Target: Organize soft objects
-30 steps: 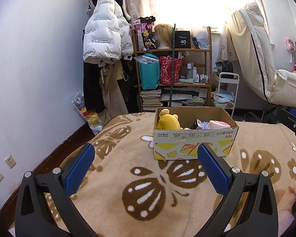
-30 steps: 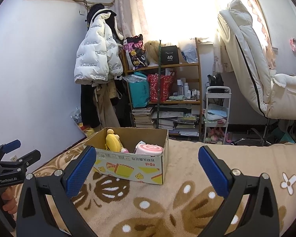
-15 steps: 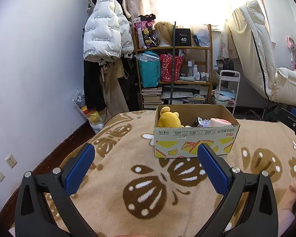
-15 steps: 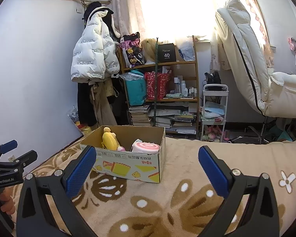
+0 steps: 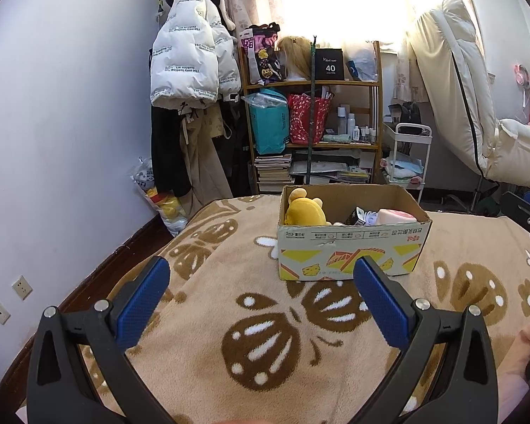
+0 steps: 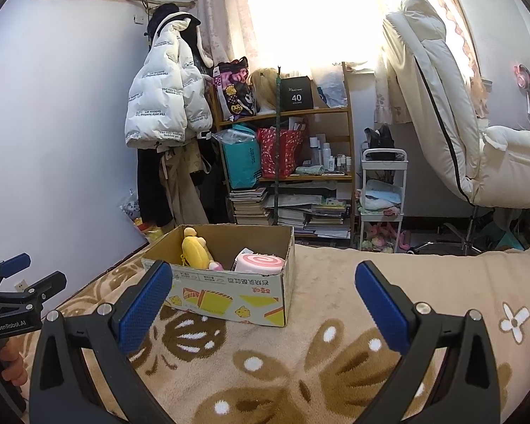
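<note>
An open cardboard box (image 5: 353, 247) stands on the beige blanket with brown butterfly patterns (image 5: 258, 332). Inside it are a yellow plush toy (image 5: 305, 210), a pink swirl-roll cushion (image 5: 395, 216) and a small dark item. The box also shows in the right wrist view (image 6: 229, 293) with the yellow plush (image 6: 196, 252) and the pink roll (image 6: 261, 263). My left gripper (image 5: 261, 296) is open and empty, in front of the box. My right gripper (image 6: 263, 298) is open and empty, to the right of the box. The left gripper also appears at the left edge of the right wrist view (image 6: 14, 293).
A white puffer jacket (image 5: 190, 63) hangs on the wall behind. A wooden shelf (image 5: 314, 120) with bags, books and bottles stands past the bed. A white cart (image 6: 381, 198) and a cream recliner chair (image 6: 459, 123) are at the right.
Both views have tilted slightly and the box sits a little lower and closer in the frames. Both grippers stay open and empty.
</note>
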Motion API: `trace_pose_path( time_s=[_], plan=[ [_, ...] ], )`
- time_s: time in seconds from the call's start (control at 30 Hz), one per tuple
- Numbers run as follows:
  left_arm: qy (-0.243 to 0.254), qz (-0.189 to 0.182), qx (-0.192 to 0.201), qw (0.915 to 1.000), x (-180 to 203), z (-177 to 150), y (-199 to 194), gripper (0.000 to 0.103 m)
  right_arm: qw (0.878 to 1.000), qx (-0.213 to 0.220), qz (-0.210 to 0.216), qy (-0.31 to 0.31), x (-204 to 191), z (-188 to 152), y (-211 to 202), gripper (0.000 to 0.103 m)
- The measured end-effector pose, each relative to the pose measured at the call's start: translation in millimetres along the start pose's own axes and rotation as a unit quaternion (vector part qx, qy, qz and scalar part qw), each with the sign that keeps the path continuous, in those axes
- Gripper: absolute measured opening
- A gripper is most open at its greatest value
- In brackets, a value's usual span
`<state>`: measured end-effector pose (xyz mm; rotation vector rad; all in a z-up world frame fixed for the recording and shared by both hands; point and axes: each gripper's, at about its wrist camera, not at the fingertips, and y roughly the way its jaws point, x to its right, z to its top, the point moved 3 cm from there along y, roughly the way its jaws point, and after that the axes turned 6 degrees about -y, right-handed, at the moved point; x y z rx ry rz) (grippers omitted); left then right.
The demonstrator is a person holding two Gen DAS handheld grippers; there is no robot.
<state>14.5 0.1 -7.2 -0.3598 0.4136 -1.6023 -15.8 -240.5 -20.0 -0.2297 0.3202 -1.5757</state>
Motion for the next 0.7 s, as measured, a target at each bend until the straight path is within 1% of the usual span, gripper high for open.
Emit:
trace_pose_path(
  time_s=[0.7],
  plan=[
    [0.001, 0.0, 0.0, 1.0, -0.9, 1.7, 0.0, 0.102, 1.0, -0.002, 0.003, -0.004, 6.4, -1.2, 0.3, 0.103]
  ],
)
